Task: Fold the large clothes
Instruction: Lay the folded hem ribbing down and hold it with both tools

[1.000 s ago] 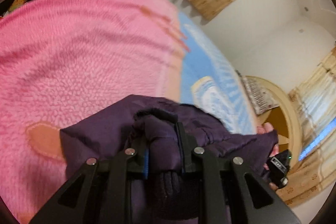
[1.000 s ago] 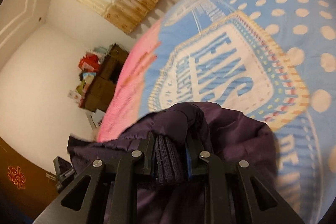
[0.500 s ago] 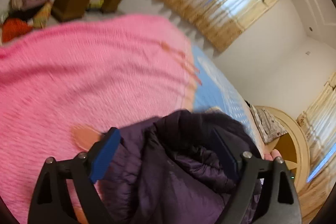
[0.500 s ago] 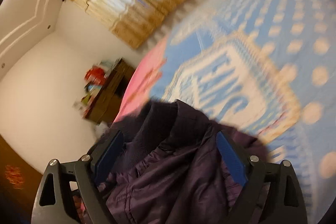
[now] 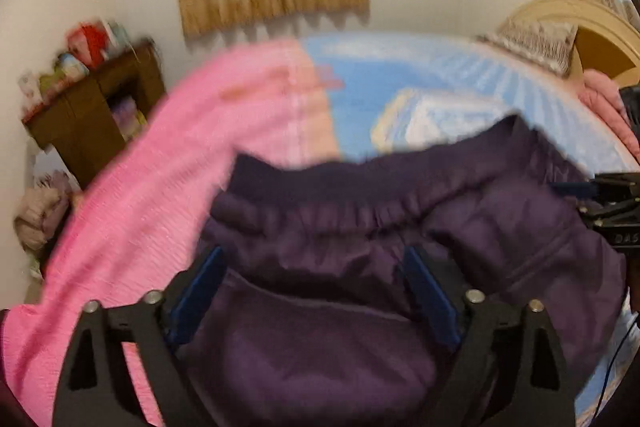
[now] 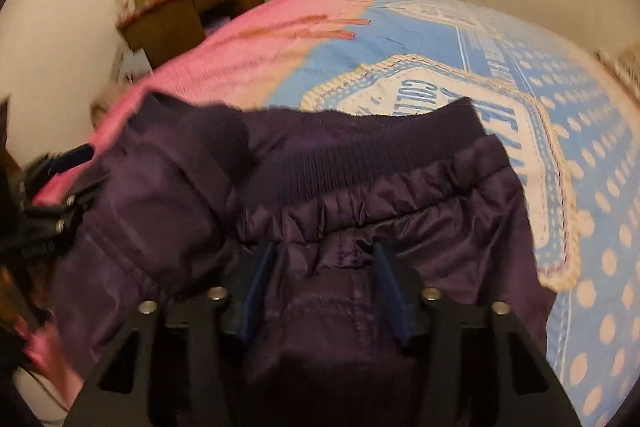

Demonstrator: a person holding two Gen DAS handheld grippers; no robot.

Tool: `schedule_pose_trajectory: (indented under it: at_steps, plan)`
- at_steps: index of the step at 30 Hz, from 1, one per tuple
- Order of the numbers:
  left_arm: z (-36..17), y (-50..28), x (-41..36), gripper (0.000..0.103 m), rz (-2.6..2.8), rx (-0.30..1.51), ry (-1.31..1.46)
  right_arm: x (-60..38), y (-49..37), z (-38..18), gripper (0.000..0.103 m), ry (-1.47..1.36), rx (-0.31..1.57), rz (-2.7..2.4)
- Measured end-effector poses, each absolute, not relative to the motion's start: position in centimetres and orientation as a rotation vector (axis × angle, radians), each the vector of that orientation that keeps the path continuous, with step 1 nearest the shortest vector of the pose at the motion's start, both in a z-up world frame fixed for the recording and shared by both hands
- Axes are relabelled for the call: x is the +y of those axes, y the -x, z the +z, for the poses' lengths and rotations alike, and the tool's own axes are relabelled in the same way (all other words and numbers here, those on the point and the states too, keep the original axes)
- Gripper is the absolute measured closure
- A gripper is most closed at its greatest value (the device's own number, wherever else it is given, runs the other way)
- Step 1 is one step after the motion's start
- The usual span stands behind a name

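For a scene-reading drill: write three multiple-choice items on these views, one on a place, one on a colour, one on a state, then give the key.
1. Where does the jacket lie?
A. on the bed
B. on the brown shelf
C. on the floor

2. What colour is the blanket beside the blue cover?
A. green
B. pink
C. grey

3. How does the left claw stand?
A. shut on the jacket
B. shut on the blanket
C. open over the jacket

Key:
1 A, the jacket rests across the blanket and cover.
2 B, it is bright pink in both views.
3 C, its blue pads stand wide apart, with jacket fabric loose between them; they have just been closing a little.
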State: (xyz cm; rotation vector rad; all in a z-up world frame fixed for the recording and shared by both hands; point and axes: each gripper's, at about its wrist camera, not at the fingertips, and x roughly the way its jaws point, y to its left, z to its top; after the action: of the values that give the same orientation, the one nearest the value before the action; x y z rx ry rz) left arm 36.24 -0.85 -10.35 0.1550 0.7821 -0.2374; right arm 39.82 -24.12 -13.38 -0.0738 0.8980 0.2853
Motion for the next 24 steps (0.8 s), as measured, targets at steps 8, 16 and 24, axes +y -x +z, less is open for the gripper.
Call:
schedule_pose_trajectory:
  at_steps: [8, 16, 24]
  plan:
    - [-9.6, -35.6, 0.1, 0.091, -0.316, 0.718, -0.109, -24.5, -37.7, -10.5, 0.084, 0.064, 0.722, 0.272]
    - [-8.3, -37.8, -0.3, 0.092, -0.253, 0.665, -0.115, -25.3, -37.1, -7.2, 0.103, 0.029, 0.518, 0.189]
    - [-12.8, -39.0, -2.3, 0.090, -0.198, 0.689, -0.230, -26.6, -40.8, -10.1, 0.093, -0.049, 0.704, 0.173]
